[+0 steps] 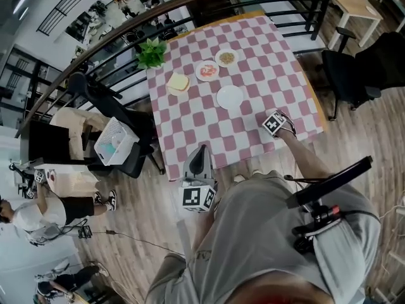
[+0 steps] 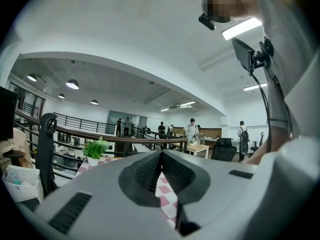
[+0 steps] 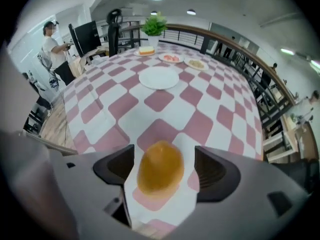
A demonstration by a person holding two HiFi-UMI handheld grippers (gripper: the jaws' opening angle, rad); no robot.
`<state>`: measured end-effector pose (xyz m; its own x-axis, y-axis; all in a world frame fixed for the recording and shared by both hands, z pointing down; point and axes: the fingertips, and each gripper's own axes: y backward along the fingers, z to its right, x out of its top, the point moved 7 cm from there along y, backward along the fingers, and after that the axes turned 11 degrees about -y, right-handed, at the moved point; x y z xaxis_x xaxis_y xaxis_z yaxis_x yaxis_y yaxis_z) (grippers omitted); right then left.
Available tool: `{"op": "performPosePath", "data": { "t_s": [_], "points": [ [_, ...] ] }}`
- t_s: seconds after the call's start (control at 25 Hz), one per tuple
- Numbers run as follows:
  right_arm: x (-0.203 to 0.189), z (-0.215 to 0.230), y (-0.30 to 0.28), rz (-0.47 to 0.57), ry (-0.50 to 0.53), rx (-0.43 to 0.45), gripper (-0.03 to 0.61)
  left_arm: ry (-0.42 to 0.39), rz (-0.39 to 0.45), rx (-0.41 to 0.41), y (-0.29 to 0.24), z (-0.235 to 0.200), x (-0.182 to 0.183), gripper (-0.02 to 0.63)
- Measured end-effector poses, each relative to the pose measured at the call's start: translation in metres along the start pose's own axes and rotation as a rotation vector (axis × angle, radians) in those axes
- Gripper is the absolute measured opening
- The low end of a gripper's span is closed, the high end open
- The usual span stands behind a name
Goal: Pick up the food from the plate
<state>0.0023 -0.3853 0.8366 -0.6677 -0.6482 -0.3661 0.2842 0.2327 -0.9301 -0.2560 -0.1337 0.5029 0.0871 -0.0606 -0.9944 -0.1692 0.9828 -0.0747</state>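
Food: smooth orange-yellow, egg-shaped piece [image 3: 160,173], lying on the pink-and-white checked tablecloth [image 3: 165,99] near the table's front edge, not on any plate.
Right gripper [image 3: 165,168]: wide apart, straddling the piece, one dark pad on each side. Not pressing; narrow gap on the left, wider on the right.
Left gripper [image 2: 161,159]: closed together on nothing, held level, short of the table.
Weight and feel: probably light and soft, judging by the rounded, bun-like look. Faint sheen on the skin, so likely a little slippery.
Risk: apt to roll on the cloth, squirt out from a hard pinch, or dent if squeezed.
Where to hold: across the widest middle, pads flat on the two long flanks, closing gently and evenly.
Elsewhere: round empty white plate [image 3: 158,77] farther up the cloth, well apart from the piece; small served dishes beyond it.
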Motion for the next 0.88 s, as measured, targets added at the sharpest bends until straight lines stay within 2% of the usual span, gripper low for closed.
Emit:
{"op": "performPosePath", "data": {
  "t_s": [0.08, 0.28, 0.48, 0.6, 0.72, 0.88],
  "points": [
    [0.021, -0.004, 0.031, 0.097, 0.004, 0.01, 0.367, 0.003, 0.009, -0.004, -0.003, -0.003, 0.0, 0.008],
    [0.069, -0.025, 0.128, 0.397, -0.073, 0.068, 0.365, 0.0, 0.056, -0.008, -0.014, -0.012, 0.016, 0.008],
    [0.105, -0.061, 0.255, 0.825, -0.181, 0.224, 0.365, -0.021, 0.114, -0.01, -0.03, -0.019, 0.04, 0.009],
    [0.114, -0.078, 0.319, 1.012, -0.178, 0.254, 0.365, -0.036, 0.142, -0.021, -0.04, -0.018, 0.05, 0.008],
    [0.117, -0.089, 0.364, 1.132, -0.154, 0.25, 0.364, -0.045, 0.167, -0.037, -0.046, -0.016, 0.057, 0.009],
    [0.113, -0.097, 0.387, 1.169, -0.085, 0.19, 0.36, -0.046, 0.18, -0.048, -0.049, -0.011, 0.063, 0.009]
  ]
}}
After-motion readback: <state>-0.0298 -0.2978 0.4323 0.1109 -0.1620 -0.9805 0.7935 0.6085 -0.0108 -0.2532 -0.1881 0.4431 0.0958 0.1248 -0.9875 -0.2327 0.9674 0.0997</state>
